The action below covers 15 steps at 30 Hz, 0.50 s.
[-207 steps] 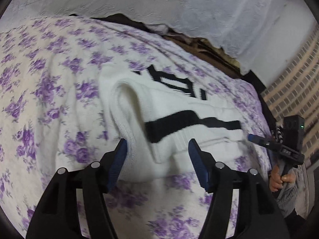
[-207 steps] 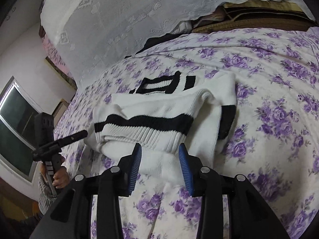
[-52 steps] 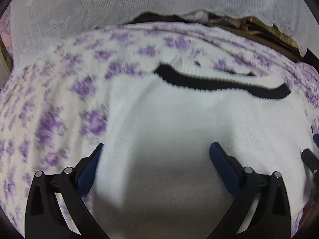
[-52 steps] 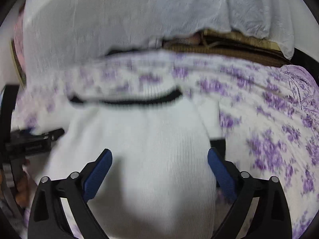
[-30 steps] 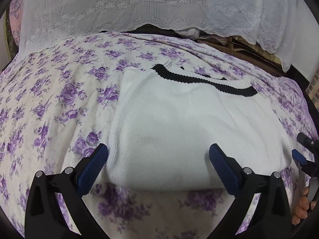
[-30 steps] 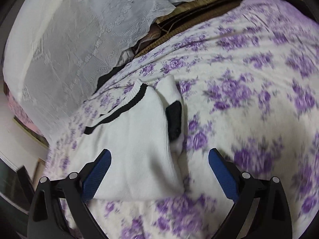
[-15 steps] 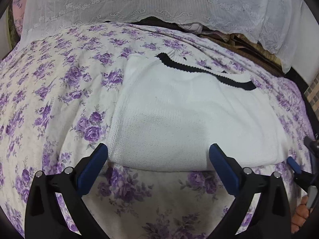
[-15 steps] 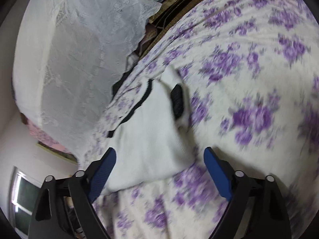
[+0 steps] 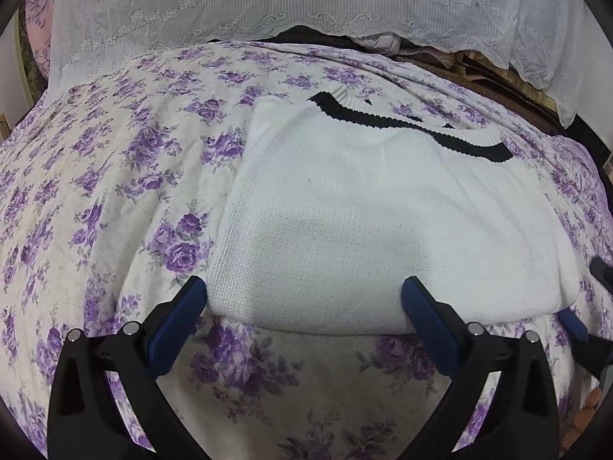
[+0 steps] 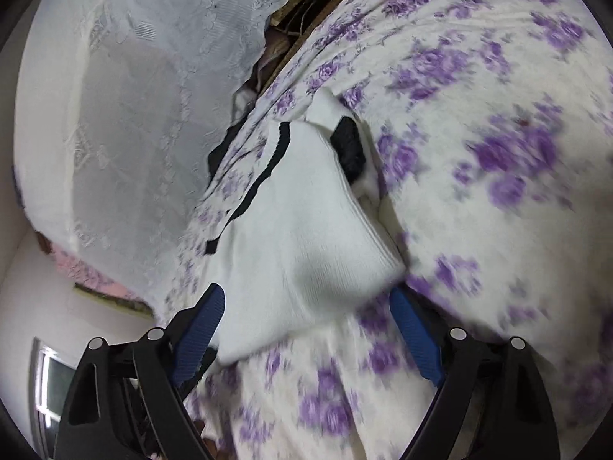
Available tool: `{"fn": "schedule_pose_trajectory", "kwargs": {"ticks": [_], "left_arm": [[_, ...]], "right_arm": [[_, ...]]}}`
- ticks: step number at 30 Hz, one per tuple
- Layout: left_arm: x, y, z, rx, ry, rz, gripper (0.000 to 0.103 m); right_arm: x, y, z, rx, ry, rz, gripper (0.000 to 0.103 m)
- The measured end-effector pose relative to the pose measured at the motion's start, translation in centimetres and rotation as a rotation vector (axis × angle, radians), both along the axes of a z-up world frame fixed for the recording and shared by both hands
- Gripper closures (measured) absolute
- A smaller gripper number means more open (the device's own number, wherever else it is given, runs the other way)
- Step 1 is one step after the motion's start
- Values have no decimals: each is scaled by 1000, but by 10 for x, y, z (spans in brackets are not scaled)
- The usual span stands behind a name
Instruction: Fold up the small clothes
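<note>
A white knit sweater [image 9: 383, 230] with a black stripe along its far edge lies folded into a flat rectangle on the purple-flowered bedspread [image 9: 115, 191]. My left gripper [image 9: 306, 299] stands open and wide at the fold's near edge, its pads apart from the cloth. At the right rim of the left wrist view one blue pad of the right gripper [image 9: 572, 322] shows by the sweater's near right corner. In the tilted right wrist view that corner of the sweater [image 10: 306, 230] lies between the open right gripper [image 10: 306, 306]. A black-banded cuff [image 10: 346, 145] sticks out beside it.
A white lace cover [image 9: 306, 7] drapes over the bedding at the head of the bed, with brown items [image 9: 479, 69] behind it. Flowered bedspread [image 10: 498, 153] stretches to the right of the sweater. A window [image 10: 49, 383] is at the far left.
The right gripper has rolled and moved in low on the sweater's near right corner, which now sits between its fingers. The left gripper has hardly moved. The sweater lies as before.
</note>
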<state>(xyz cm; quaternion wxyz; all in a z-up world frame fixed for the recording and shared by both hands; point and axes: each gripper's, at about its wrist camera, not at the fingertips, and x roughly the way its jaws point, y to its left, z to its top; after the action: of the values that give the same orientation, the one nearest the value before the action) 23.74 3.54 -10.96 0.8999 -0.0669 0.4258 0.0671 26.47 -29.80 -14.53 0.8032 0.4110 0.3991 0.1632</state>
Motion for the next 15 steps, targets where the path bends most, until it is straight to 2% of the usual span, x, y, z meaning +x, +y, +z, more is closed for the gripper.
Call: {"fn": "schedule_pose_trajectory", "kwargs": {"ticks": [8,10,11,12,14,15], "left_arm": [[1,1,1,-3,-1,2,4],[3,3,8,-24,-23,7,4],[5,6,13,-41,-38,18,4],[8,8,18,-58,-49,32,4],[19,8,31,-82,-65,48,4],[26,3,37,-82,-70,39,4]], "right_arm": [[60,11,1,-92,-82,-103,16],[66,11,0,-110,-102,-110,25],[68,11,-2,-108,-108,-105,33],[68,8,-4,-92,-110,-100,45],[68,-1,-10,-18,-98,-105,56],[68,-5,-13,11,-95,-108,57]]}}
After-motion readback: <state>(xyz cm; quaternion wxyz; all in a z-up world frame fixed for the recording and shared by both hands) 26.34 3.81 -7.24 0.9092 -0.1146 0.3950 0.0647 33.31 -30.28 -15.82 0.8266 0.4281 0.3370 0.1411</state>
